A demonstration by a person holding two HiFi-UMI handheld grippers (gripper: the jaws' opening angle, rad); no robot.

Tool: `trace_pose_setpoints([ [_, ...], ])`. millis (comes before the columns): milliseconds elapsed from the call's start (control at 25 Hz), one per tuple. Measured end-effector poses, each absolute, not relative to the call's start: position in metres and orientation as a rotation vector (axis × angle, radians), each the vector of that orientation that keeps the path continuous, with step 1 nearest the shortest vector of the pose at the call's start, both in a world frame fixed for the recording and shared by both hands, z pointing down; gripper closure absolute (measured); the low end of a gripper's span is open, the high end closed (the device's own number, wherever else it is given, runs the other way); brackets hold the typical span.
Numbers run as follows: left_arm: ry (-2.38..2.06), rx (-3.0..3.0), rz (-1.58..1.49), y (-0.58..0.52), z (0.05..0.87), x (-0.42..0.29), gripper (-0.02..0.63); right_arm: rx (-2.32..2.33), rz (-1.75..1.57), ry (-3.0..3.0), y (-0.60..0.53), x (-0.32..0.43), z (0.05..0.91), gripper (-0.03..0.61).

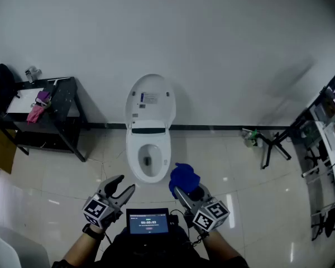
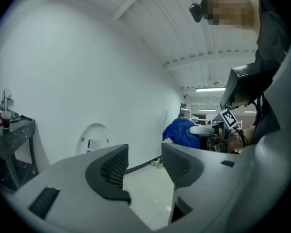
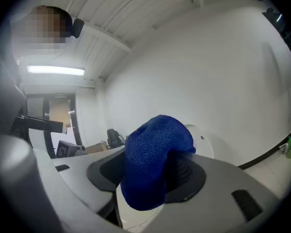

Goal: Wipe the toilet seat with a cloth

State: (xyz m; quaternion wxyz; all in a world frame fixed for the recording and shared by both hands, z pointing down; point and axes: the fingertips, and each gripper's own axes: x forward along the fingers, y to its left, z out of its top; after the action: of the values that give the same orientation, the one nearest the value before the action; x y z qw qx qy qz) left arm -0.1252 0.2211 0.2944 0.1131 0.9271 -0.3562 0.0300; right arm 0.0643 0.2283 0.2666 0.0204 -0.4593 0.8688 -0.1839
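Two grippers hang near you, on the near side of the toilet [image 1: 149,128]. At far left a black table [image 1: 67,91] plays no part.

Your left gripper [image 1: 126,183] sits just left of the bowl's near end. Its jaws are parted and empty; the left gripper view shows only floor in the gap.

The toilet lies straight ahead, with its lid [image 1: 151,99] raised against the far wall. The seat [image 1: 135,156] rings the bowl, its long axis running near to far.

Your right gripper [image 1: 184,193] is clenched on the blue cloth [image 1: 184,177], just right of the seat's near end. It looks the closer of the two, so the seat lies ahead and slightly left of those jaws.

Only the head view shows that offset. In the right gripper view the cloth bulges over the jaws and hides the seat, with just an edge of the lid behind it.
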Motion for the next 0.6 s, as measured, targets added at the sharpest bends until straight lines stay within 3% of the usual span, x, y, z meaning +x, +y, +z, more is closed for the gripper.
trace_pose_setpoints([
  [600,-1.016,2.715,0.158,0.174,0.319,-0.140,0.333,-1.426,-0.540,2.798,0.159,0.047,0.288,0.342],
])
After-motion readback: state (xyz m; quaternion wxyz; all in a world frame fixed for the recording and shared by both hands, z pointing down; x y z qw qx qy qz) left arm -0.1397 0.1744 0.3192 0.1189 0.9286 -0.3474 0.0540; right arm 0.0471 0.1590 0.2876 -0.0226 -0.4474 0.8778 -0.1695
